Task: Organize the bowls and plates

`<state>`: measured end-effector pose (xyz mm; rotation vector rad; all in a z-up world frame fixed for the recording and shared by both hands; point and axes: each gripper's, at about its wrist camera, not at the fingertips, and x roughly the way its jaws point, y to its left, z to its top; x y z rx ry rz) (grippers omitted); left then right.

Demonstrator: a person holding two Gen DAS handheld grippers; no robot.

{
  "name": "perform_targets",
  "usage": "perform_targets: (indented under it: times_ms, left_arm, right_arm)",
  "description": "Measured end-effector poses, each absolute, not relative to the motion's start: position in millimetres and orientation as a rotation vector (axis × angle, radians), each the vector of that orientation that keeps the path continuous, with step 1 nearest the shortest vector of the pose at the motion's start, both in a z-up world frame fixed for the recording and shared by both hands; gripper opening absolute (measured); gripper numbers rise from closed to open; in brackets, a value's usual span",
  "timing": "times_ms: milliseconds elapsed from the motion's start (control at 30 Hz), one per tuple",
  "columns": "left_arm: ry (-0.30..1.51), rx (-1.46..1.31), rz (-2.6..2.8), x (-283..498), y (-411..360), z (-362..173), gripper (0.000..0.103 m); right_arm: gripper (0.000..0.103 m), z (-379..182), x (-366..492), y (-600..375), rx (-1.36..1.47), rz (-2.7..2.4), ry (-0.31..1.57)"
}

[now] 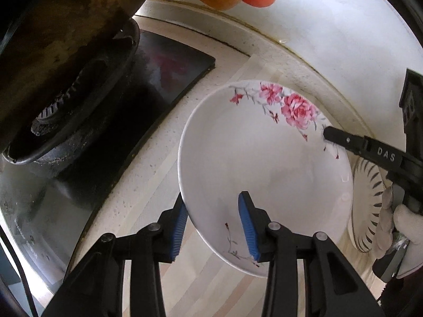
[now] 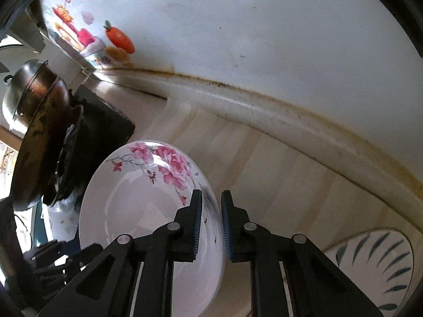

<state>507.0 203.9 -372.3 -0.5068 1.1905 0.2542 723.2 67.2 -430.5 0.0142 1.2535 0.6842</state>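
Flowered plate (image 1: 264, 163) tilted above the surface (image 2: 277, 163), rim straddled by both tools: left tool (image 1: 212, 227) loosely at the near edge, right tool (image 2: 211, 227) nearly pinching the opposite edge. Striped plate (image 2: 375, 261) just right, nearer the right tool.

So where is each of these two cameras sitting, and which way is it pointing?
Left wrist view: sits on the left gripper, looking forward along its blue-padded fingers, which straddle the rim of the floral plate; the stove lies beyond on the left, and the right gripper and gloved hand show.
Right wrist view: sits on the right gripper, facing the wall, its fingers straddling the plate's opposite rim.
Shared: the floral plate, striped plate, stove, countertop.
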Motion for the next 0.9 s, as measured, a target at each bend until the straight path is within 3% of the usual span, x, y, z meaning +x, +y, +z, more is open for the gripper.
perform_targets:
  times_ms: [367, 900]
  left_arm:
    - [1.195, -0.473, 0.143, 480, 173, -333, 0.036]
    - [1.291, -0.306, -0.11, 402, 52, -294, 0.036]
  right_arm:
    - [0.017, -393, 671, 0, 0.144, 0.665, 1.216]
    - [0.017, -342, 487, -172, 0.319, 0.523, 1.213]
